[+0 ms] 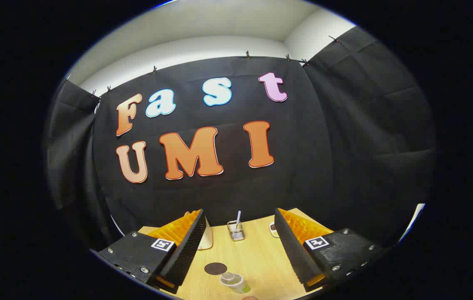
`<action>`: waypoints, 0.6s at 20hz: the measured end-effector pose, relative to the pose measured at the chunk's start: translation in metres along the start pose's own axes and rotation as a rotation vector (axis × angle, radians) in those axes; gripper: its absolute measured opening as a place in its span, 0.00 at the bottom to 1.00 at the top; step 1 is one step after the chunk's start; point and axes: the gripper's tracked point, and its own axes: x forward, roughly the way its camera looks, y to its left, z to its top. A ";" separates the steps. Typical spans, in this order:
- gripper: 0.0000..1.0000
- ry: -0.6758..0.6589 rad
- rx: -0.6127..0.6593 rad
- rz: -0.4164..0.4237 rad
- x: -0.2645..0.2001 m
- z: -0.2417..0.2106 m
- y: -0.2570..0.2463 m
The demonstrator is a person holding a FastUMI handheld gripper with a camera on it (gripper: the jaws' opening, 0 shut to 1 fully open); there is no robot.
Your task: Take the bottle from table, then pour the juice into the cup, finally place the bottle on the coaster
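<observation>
My gripper (pixel 239 214) is open, held above the wooden table (pixel 261 258), and nothing sits between its fingers. Below them a dark round coaster (pixel 215 268) lies flat on the wood. A clear plastic cup (pixel 233 282) stands just right of the coaster and nearer to me, with a greenish tint at its base. Close behind the cup, a small reddish-brown rounded top (pixel 251 298) peeks in; I cannot tell what it is.
A wire mesh holder (pixel 236 231) with a thin stick in it stands at the table's far edge, beyond the fingers. A white object (pixel 206 241) is partly hidden behind the left finger. A small white item (pixel 273 229) lies by the right finger.
</observation>
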 end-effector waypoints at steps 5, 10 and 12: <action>0.98 0.008 -0.027 -0.025 -0.004 -0.001 -0.005; 0.98 0.014 -0.078 -0.027 -0.003 -0.001 0.000; 0.98 0.026 -0.084 -0.019 -0.003 -0.003 0.005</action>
